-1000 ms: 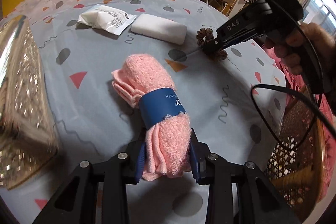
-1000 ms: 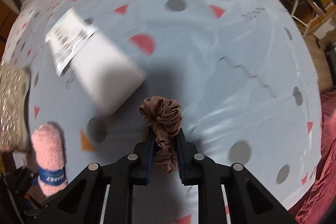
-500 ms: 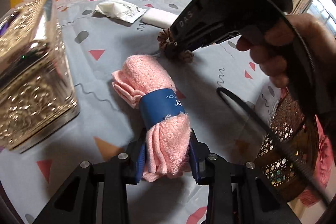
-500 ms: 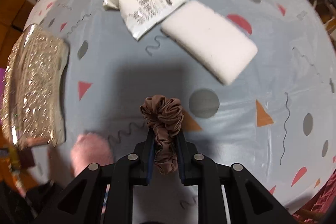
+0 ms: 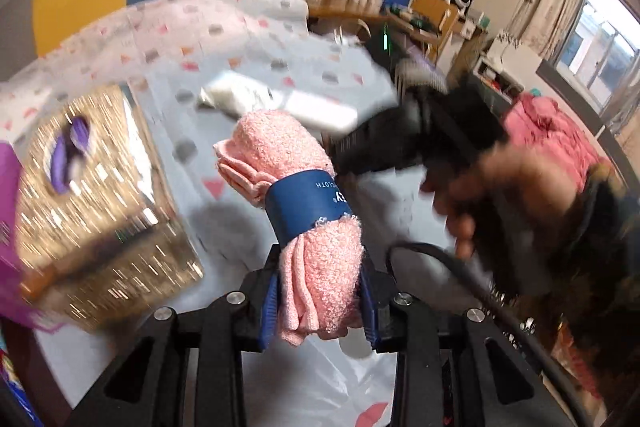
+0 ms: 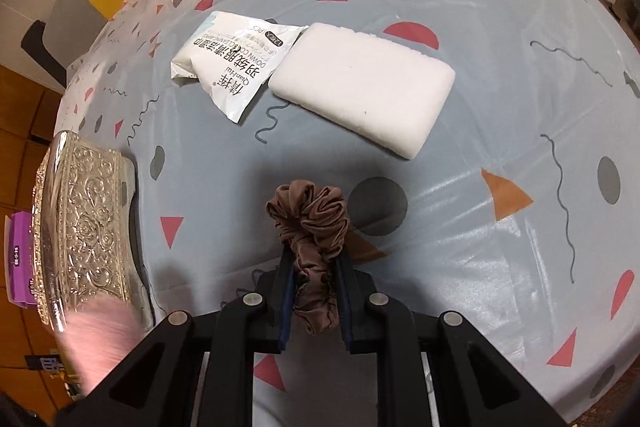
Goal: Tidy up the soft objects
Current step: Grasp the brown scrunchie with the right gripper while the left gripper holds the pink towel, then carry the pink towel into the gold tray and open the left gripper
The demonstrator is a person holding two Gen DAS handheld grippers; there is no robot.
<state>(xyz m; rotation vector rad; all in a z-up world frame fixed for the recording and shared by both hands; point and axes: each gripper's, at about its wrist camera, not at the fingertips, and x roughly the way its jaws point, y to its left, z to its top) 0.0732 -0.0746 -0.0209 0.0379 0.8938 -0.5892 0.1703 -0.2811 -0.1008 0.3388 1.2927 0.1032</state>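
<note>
Left gripper (image 5: 320, 291) clamped on the lower end of a rolled pink towel (image 5: 296, 187) with a blue paper band (image 5: 308, 203) — roll held clear above the patterned tablecloth (image 6: 500, 115), just right of the ornate gold box (image 6: 84, 227). Right gripper (image 6: 314, 291) pinched nearly closed on a brown scrunchie (image 6: 310, 223), its ruffled top poking out past the fingertips, hanging over the cloth to the right of the box. Farther from the box on the cloth: a white sponge block (image 6: 364, 87) and, touching its left corner, a white printed sachet (image 6: 236, 63). Purple packet (image 6: 18, 259) at the box's far left. Person's hand (image 5: 500, 199) wrapped around the right gripper's handle — blurred.
</note>
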